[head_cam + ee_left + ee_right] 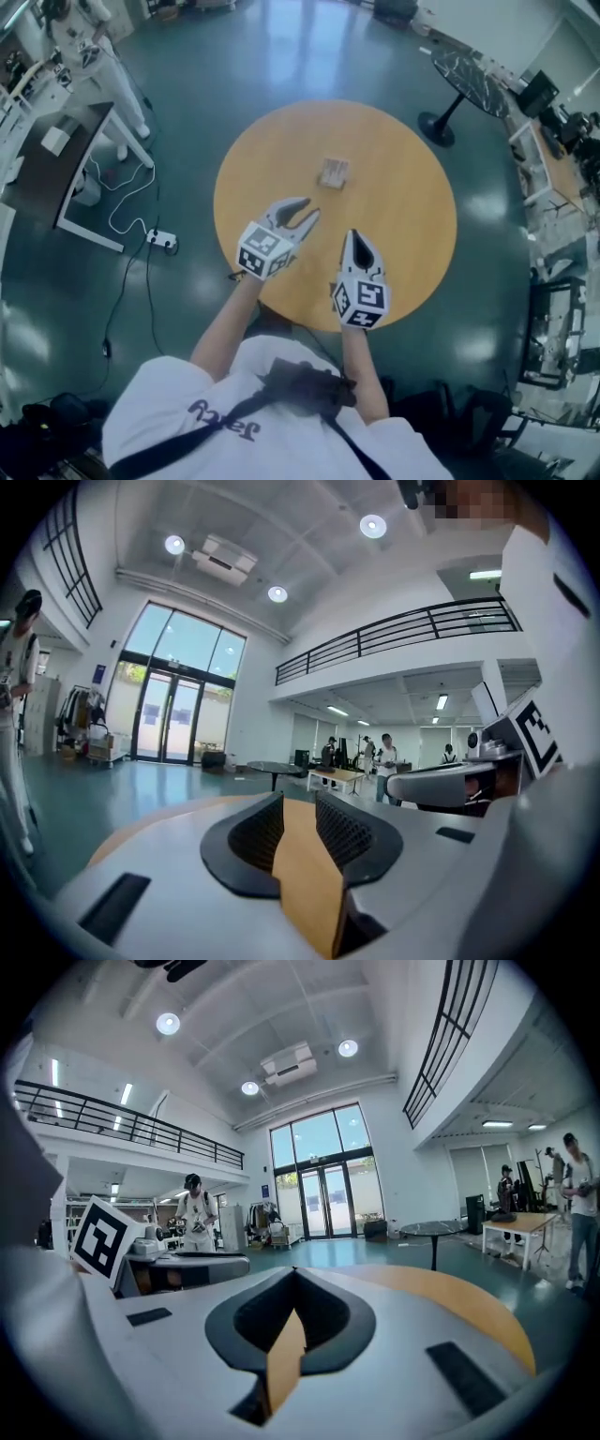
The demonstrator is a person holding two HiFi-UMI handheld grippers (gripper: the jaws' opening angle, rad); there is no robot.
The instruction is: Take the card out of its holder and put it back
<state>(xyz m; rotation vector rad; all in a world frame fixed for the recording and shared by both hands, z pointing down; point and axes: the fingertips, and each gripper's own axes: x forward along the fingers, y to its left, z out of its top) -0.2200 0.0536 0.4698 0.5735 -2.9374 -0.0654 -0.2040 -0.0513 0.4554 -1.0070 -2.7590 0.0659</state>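
Expect a light, bendy card (too small to discern) in the card holder [334,172] on the table [412,187], well ahead of left gripper [309,208], jaws apart, empty, and right gripper [354,234], tips together, empty; pinch a free edge gently.

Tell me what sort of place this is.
Probably an open lab or workshop hall: a black-railed mezzanine balcony, tall glass entrance doors and equipment-laden workbenches around a glossy green floor.

A round wooden table [394,187] bears one small card holder [334,172].
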